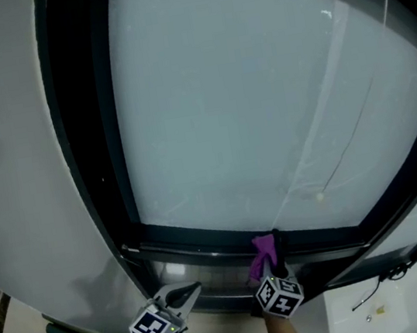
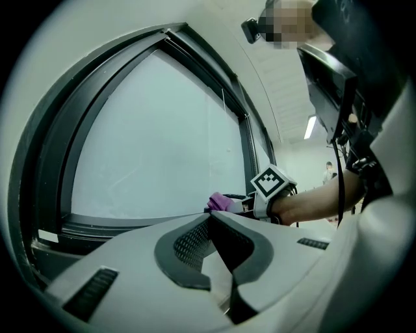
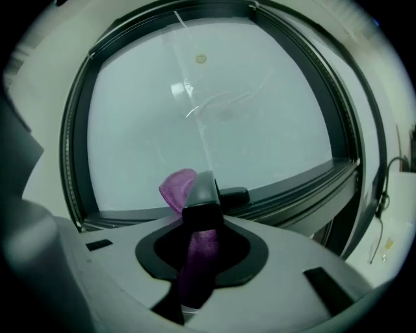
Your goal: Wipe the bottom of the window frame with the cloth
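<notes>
Nearest, the left hand-held gripper [image 2: 209, 220] is clenched on nothing, just left of the right hand-held gripper [image 3: 203, 198], whose jaws pinch the purple cloth [image 3: 175, 187]. The cloth's free end sits at the bottom rail of the dark window frame [image 1: 197, 242], with pale glass [image 1: 245, 101] beyond.

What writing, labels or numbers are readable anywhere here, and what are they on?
No readable text anywhere.
Cube on the left gripper: black-and-white square pattern only, no letters.
Cube on the right gripper: the same kind of pattern, no letters.
Small white patch on the window frame: too small to read, if it bears print at all.
</notes>
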The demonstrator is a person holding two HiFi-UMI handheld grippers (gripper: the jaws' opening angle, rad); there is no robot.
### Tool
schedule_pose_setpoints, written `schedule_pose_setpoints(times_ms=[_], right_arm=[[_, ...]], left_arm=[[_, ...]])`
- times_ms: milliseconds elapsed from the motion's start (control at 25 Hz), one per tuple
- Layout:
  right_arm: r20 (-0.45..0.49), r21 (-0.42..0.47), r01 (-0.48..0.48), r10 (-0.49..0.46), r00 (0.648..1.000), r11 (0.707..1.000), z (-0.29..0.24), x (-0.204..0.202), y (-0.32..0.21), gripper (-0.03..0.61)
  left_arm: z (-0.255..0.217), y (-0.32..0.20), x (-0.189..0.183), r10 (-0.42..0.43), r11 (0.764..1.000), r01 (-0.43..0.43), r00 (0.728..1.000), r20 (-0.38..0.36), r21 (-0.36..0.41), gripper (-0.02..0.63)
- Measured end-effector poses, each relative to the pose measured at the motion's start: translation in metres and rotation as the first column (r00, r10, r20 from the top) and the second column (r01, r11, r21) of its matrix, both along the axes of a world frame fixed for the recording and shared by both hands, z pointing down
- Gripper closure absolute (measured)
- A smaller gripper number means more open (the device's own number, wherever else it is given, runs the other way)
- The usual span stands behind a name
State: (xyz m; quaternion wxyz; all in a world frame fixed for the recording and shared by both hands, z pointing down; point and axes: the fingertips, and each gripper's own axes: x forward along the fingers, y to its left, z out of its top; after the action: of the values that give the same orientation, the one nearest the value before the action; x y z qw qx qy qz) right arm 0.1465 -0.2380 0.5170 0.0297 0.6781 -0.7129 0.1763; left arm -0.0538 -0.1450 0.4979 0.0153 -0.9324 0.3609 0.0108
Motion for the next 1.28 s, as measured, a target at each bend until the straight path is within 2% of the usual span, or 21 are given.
schedule_pose_setpoints(times_ms=[160, 320, 520, 800, 960, 1080, 1280], right_arm=[[-0.157, 0.014, 0.052, -0.049, 0.986, 0.999, -0.003, 0.01, 0.004, 0.492], [-0.246, 0.03, 0.084, -0.074, 0.966, 0.996, -0.007, 0.028, 0.004, 0.492], [-0.313, 0.015, 0.127, -0.116, 0.943, 0.992, -0.01, 0.048, 0.0, 0.492], [-0.323, -0.052, 0.234, -0.238, 0.916, 0.971, -0.015, 0.061, -0.013, 0.492], [-0.298, -0.104, 0.271, -0.29, 0.909, 0.957, -0.021, 0.065, -0.024, 0.492], [-0.294, -0.118, 0.262, -0.285, 0.912, 0.958, -0.025, 0.066, -0.032, 0.492], [-0.247, -0.11, 0.204, -0.225, 0.943, 0.973, -0.028, 0.076, -0.035, 0.492]], left_arm=[[0.002, 0.002, 0.021, 0.02, 1.0, -0.02, 1.0, 0.006, -0.004, 0.609], [0.003, 0.003, 0.042, 0.027, 1.0, -0.027, 1.0, 0.013, -0.004, 0.609], [0.002, 0.001, 0.066, 0.006, 1.0, -0.006, 1.0, 0.01, 0.004, 0.609], [0.002, 0.003, 0.098, -0.034, 0.999, 0.034, 0.999, 0.0, 0.011, 0.609], [-0.003, 0.005, 0.107, -0.053, 0.998, 0.053, 0.999, -0.006, 0.021, 0.609], [-0.004, 0.002, 0.109, -0.046, 0.999, 0.046, 0.999, 0.006, 0.021, 0.609], [-0.011, -0.011, 0.11, -0.004, 0.999, 0.004, 1.0, 0.007, 0.032, 0.609]])
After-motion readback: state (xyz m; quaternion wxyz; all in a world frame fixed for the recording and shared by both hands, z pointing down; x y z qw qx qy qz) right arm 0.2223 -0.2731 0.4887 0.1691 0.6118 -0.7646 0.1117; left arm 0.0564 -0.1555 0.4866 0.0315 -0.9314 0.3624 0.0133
